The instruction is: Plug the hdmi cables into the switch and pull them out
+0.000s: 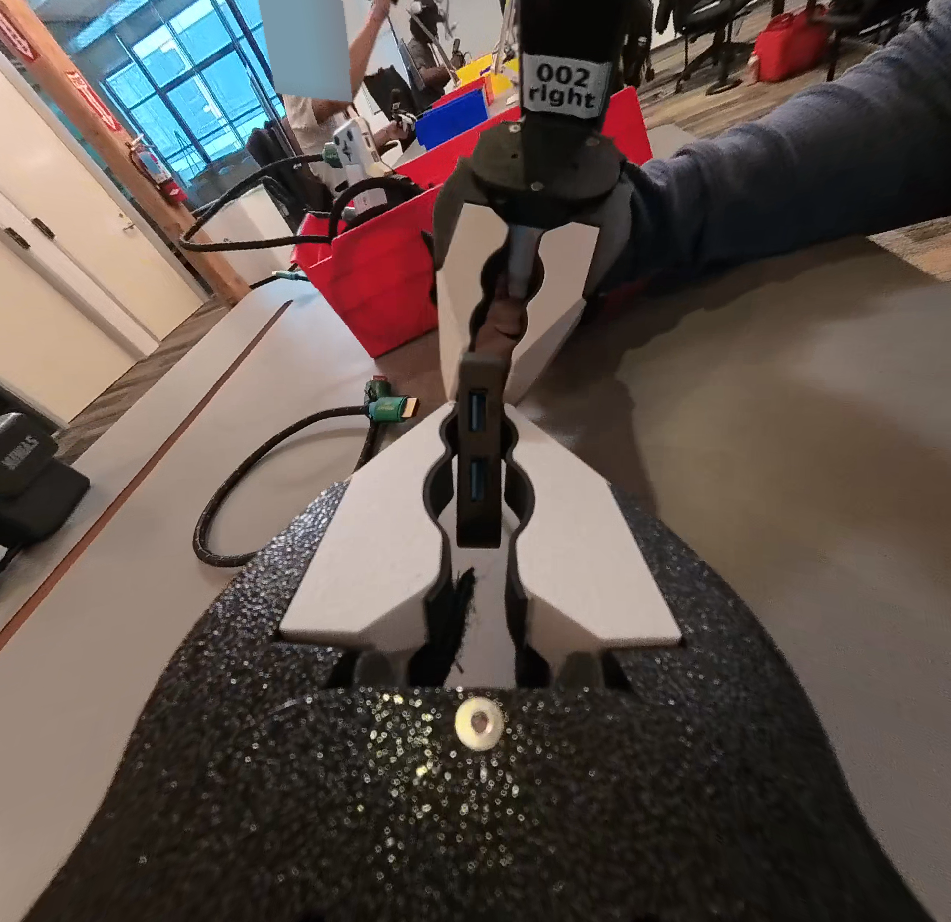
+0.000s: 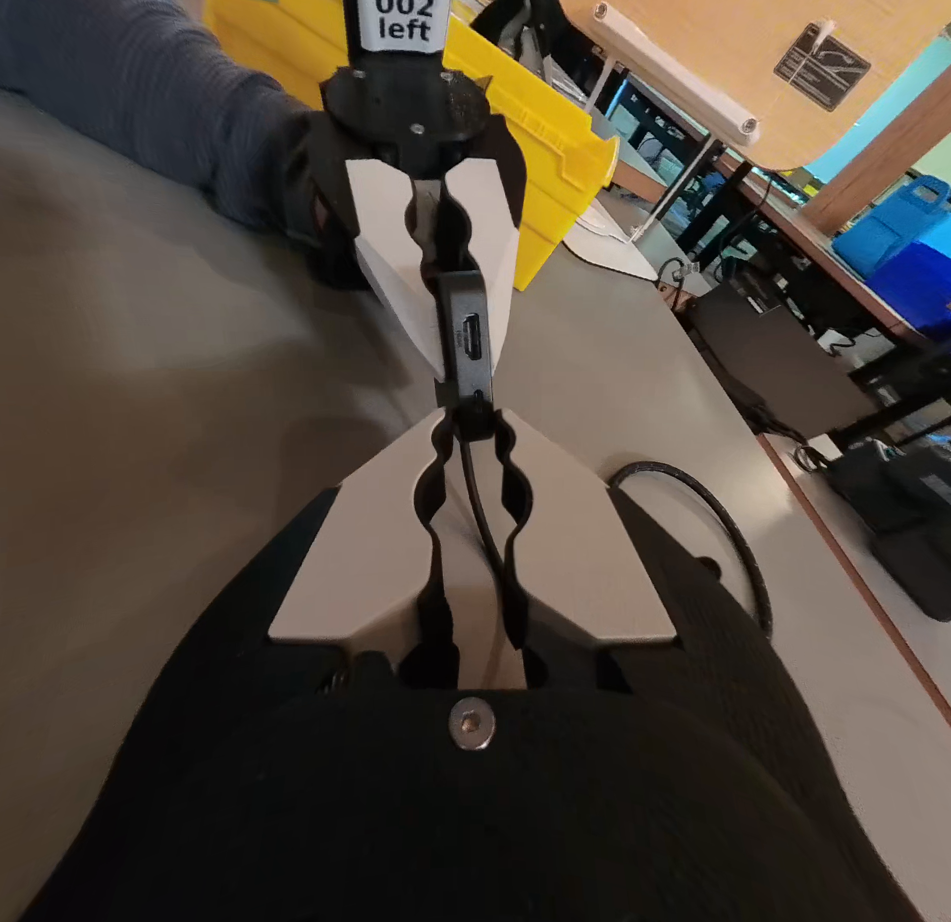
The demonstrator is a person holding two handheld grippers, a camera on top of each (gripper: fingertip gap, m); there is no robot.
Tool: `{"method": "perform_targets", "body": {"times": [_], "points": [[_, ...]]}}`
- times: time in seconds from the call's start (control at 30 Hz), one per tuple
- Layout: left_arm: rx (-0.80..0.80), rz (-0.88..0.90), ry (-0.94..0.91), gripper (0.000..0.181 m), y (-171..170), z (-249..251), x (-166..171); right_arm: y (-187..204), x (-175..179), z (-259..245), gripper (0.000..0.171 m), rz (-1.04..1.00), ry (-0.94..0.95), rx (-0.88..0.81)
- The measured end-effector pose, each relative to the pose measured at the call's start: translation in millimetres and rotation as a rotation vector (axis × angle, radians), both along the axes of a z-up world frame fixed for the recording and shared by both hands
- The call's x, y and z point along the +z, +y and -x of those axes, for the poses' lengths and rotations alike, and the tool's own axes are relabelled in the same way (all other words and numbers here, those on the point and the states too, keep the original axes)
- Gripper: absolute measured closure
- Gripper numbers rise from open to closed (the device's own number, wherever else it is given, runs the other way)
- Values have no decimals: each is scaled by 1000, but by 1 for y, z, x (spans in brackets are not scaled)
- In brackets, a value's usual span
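A dark grey switch (image 1: 478,475) with two blue ports on its side is held above the table between both grippers. My left gripper (image 1: 477,413) is shut on one end of it. My right gripper (image 2: 471,416) is shut on the other end, where the switch's thin black cord (image 2: 481,511) comes out. In the right wrist view the switch (image 2: 465,331) shows an empty HDMI port. The two grippers face each other tip to tip. A braided HDMI cable with a green plug (image 1: 391,408) lies loose on the table, left of the grippers.
A red bin (image 1: 375,279) with more braided cables stands behind the green plug. A yellow bin (image 2: 540,151) stands behind the left gripper. The switch's cord loops on the grey table (image 2: 720,526). The table's edge (image 2: 849,562) runs at the right. A person in a dark sleeve (image 1: 772,187) holds the grippers.
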State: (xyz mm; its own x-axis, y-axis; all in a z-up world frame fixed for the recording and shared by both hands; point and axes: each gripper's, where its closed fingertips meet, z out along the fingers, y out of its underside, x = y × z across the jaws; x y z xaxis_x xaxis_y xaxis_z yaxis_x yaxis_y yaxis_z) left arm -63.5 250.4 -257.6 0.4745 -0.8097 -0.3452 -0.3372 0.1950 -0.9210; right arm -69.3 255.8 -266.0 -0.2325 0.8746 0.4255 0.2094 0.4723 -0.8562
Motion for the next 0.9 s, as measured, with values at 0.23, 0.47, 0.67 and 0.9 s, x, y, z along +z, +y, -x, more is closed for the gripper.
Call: {"method": "perform_targets", "body": {"times": [0.23,0.47,0.67,0.9], "points": [[36,-49,130,161,3,-5,-15,-2,-1,-2,158,23,-19,22],[71,-64,237,170,8,-3,-29,-6,-7,-1,158,7,-47,39],[196,-35,210,170,25,12,-25,-5,19,-3,150,100,74,49],[479,-37,29,171,55,62,0,66,90,-37,146,545,401,-180]]}}
